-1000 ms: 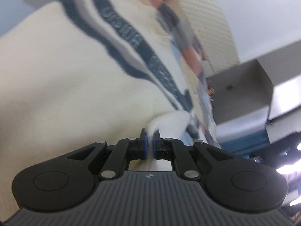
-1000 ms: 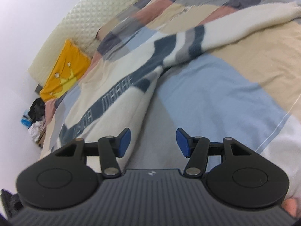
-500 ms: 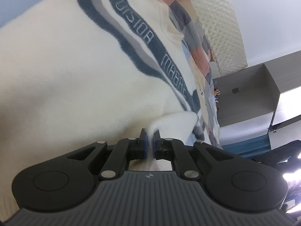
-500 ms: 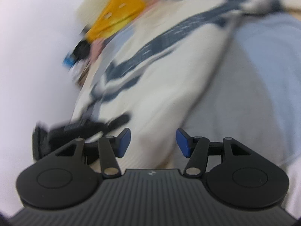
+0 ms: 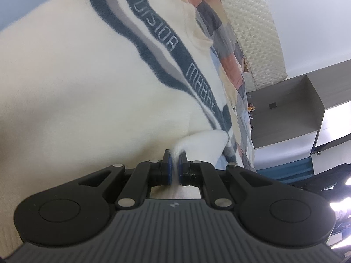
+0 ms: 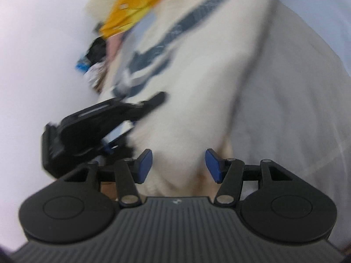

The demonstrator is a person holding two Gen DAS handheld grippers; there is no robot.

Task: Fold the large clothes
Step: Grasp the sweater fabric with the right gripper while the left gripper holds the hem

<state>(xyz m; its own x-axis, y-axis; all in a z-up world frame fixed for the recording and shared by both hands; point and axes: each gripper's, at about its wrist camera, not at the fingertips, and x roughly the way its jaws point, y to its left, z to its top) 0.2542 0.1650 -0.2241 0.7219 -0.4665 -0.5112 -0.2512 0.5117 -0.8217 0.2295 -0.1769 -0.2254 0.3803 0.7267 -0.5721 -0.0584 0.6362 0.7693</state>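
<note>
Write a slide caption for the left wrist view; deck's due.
Left gripper pinches the cream sweater edge above a patchwork quilt.

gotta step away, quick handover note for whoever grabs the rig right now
Left gripper: shut on an edge of the cream sweater.
Right gripper: open, jaws either side of the sweater's fabric, pads not pressing.
Sweater lies spread on the patchwork bedspread; yellow item beyond it.
Done: one edge gripped. No fold visible.
Left: probably close the right gripper, then fold.
</note>
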